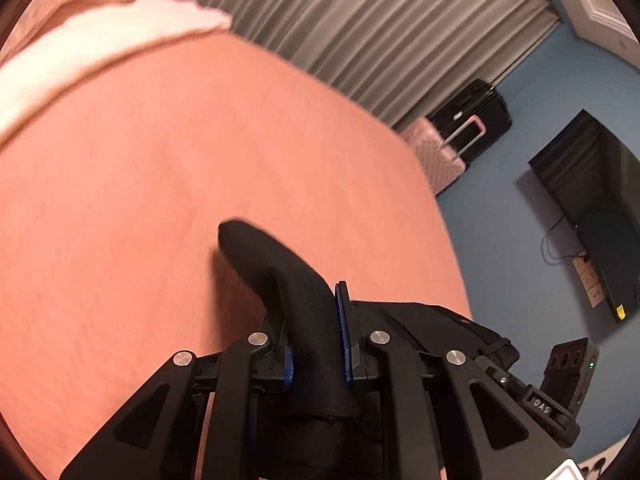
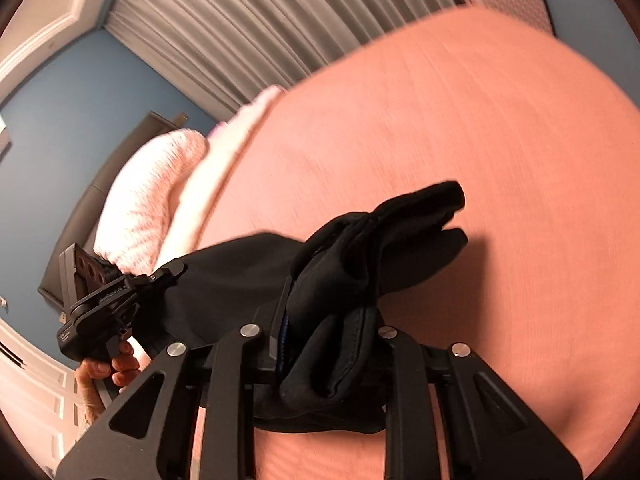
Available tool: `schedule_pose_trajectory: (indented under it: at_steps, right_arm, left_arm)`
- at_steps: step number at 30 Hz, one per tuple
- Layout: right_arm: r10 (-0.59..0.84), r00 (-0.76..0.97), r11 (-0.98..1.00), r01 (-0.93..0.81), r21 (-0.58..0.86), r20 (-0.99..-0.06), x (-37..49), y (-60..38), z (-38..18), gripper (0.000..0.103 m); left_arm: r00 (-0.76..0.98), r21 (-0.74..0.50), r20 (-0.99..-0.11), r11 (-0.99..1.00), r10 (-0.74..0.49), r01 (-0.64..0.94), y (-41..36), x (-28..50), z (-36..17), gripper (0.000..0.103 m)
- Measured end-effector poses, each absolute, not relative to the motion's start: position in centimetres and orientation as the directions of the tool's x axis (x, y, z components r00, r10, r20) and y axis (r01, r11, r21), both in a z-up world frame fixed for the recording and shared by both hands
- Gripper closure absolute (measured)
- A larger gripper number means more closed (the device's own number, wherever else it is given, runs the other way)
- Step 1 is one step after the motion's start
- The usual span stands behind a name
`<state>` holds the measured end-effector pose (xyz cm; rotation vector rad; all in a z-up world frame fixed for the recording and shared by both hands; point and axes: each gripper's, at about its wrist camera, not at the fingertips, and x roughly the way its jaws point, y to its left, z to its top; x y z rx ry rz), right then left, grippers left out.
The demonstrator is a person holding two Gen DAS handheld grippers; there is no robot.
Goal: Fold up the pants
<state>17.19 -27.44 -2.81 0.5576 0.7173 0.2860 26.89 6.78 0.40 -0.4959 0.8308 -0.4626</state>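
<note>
The black pants [image 1: 288, 280] are held up over a salmon-pink bed [image 1: 200, 168]. My left gripper [image 1: 316, 336] is shut on a fold of the pants, which sticks out past the blue-padded fingers [image 1: 343, 328]. The cloth stretches right toward the other gripper unit [image 1: 568, 376]. In the right wrist view my right gripper [image 2: 328, 320] is shut on a bunched edge of the pants [image 2: 380, 232]. The cloth spans left to the left gripper unit [image 2: 104, 300] and the hand holding it.
The pink bed [image 2: 480, 140] fills both views. A pink pillow and a white blanket [image 2: 168, 184] lie at its head. Grey curtains [image 1: 380, 28], a black suitcase [image 1: 476, 116], a pink suitcase [image 1: 436, 156] and a wall TV [image 1: 592, 200] stand beyond the bed.
</note>
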Motion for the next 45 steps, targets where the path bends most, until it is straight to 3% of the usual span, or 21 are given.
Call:
schedule_pose_trajectory:
  at_steps: [4, 7, 13, 16, 24, 34, 37, 40, 45]
  right_arm:
    - [0.402, 0.784, 0.845, -0.12, 0.521, -0.473, 21.9, -27.9, 0.3, 0.081]
    - [0.373, 0.789, 0.861, -0.098, 0.499, -0.488, 25.0, -28.7, -0.9, 0.081]
    - [0.375, 0.703, 0.852, -0.005, 0.524, -0.605, 27.7, -29.3, -9.7, 0.081]
    - [0.382, 0.69, 0.844, 0.011, 0.537, -0.615, 26.3, -29.8, -12.6, 0.081]
    - [0.402, 0.688, 0.827, 0.01, 0.562, -0.604, 23.1, -29.4, -11.0, 0.081]
    - [0.421, 0.604, 0.81, 0.085, 0.581, -0.676, 13.1, -29.1, -15.1, 0.081]
    - [0.432, 0.605, 0.809, 0.069, 0.584, -0.669, 14.4, -29.3, -13.6, 0.081]
    - [0.427, 0.65, 0.828, -0.003, 0.561, -0.628, 18.7, -29.5, -8.7, 0.081]
    - [0.4, 0.747, 0.852, -0.089, 0.516, -0.531, 24.7, -29.9, -1.3, 0.081]
  left_arm:
    - [0.658, -0.55, -0.522, 0.804, -0.542, 0.226, 5.6, 30.8, 3.8, 0.09]
    - [0.689, -0.496, -0.526, 0.838, -0.499, 0.228, 3.9, 33.4, 3.6, 0.09]
    - [0.592, -0.495, -0.643, 0.853, -0.486, 0.163, 2.8, 34.7, -5.4, 0.091]
    - [0.601, -0.467, -0.65, 0.868, -0.465, 0.166, 3.1, 33.2, -7.4, 0.091]
    - [0.572, -0.445, -0.672, 0.874, -0.47, 0.196, 3.6, 31.4, -5.7, 0.091]
    - [0.453, -0.462, -0.755, 0.875, -0.473, 0.144, 5.9, 22.0, -9.1, 0.091]
    - [0.446, -0.487, -0.748, 0.863, -0.491, 0.134, 5.9, 22.9, -8.2, 0.093]
    - [0.477, -0.512, -0.702, 0.84, -0.529, 0.178, 4.9, 26.6, -4.4, 0.094]
    - [0.594, -0.427, -0.634, 0.865, -0.495, 0.266, 2.8, 32.1, 3.6, 0.094]
